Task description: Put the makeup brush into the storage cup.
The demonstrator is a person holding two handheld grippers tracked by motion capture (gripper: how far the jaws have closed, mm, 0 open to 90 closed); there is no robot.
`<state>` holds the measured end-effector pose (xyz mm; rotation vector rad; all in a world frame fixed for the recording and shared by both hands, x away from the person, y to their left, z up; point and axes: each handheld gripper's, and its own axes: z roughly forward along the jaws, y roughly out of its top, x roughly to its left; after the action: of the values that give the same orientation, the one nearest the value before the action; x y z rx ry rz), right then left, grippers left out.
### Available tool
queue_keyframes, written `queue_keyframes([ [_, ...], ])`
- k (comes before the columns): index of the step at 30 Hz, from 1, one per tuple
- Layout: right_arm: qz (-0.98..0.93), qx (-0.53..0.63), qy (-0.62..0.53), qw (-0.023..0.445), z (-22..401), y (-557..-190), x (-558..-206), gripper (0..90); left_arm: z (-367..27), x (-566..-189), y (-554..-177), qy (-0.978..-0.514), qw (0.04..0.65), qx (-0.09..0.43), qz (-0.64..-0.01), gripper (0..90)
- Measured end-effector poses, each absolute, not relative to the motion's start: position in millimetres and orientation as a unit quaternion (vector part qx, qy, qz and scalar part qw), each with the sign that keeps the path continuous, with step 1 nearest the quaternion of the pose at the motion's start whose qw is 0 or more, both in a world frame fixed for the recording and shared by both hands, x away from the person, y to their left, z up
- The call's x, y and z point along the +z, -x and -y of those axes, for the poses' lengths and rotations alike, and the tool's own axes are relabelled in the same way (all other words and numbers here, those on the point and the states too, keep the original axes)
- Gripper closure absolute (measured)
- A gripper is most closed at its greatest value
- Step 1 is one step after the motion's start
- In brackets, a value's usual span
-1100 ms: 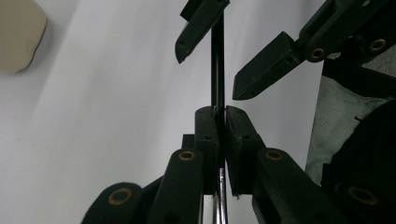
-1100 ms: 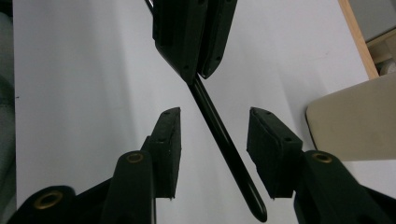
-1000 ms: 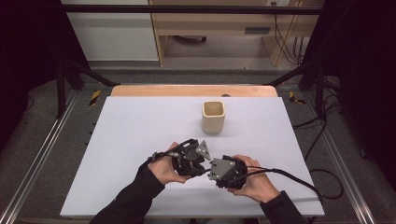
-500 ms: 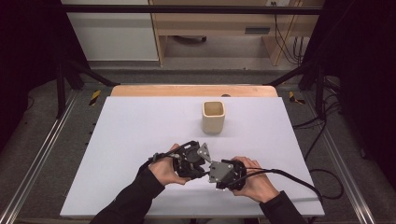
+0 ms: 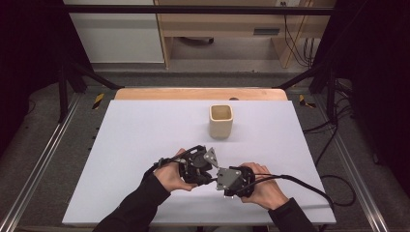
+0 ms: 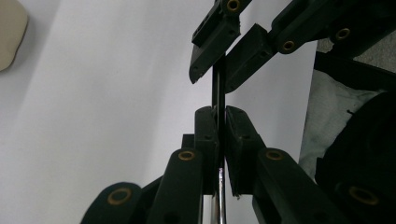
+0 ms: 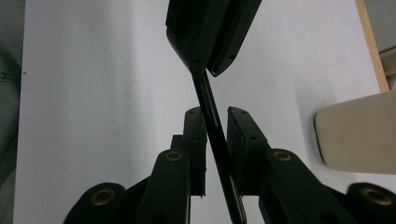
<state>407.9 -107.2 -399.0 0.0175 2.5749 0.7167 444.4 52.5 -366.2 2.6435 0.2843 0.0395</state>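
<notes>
Since the frame a second back my 2 hands have hardly shifted; they sit close together at the near middle of the table (image 5: 145,125). The fingers of my right gripper (image 5: 216,180) have just been closing on the thin black rod (image 7: 212,126). In the right gripper view the rod runs slanted between them, close against the left finger (image 7: 194,135), with a sliver of white showing beside the right one, so I cannot tell whether both pads press it yet.

My left gripper (image 5: 207,170) has its fingers clamped together on the same rod (image 6: 218,88): in the left gripper view they squeeze it from both sides. Further along it, the fingers of the other gripper close around it too.

From the high view the rod itself is hidden under the 2 gripper bodies, so where it lies shows best in the gripper views: between both pairs of fingers, just above the table. Its far end is cut off by the fingers and its near end by the frame edge.

The beige cup (image 5: 221,121) stands upright well beyond my hands, right of centre. The table is covered in white, with a wooden edge at the back. Around it is a dark frame, grey floor and loose cables (image 5: 333,193) on the right.
</notes>
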Motion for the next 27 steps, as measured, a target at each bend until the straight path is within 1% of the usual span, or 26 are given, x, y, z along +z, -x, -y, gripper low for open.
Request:
queue_keyframes([
  [9, -0.939, 0.26, 0.001, 0.224, 108, -408, -400, 83.6, -57, -363, -446, -0.962, 0.25, 0.027, -0.107, 81.4],
  [15, -0.939, 0.269, -0.011, 0.213, 107, -409, -400, 84.0, -59, -362, -447, -0.958, 0.263, 0.03, -0.109, 80.4],
  [17, -0.938, 0.272, -0.027, 0.213, 107, -408, -401, 84.0, -61, -360, -446, -0.952, 0.281, 0.033, -0.117, 75.6],
  [21, -0.938, 0.27, -0.028, 0.217, 110, -412, -402, 84.0, -68, -354, -447, -0.948, 0.289, 0.052, -0.121, 68.5],
  [23, -0.939, 0.269, -0.027, 0.211, 112, -413, -401, 83.9, -73, -351, -448, -0.942, 0.3, 0.061, -0.136, 63.9],
  [27, -0.936, 0.274, -0.038, 0.217, 113, -415, -401, 83.9, -84, -347, -449, -0.93, 0.324, 0.08, -0.154, 55.2],
])
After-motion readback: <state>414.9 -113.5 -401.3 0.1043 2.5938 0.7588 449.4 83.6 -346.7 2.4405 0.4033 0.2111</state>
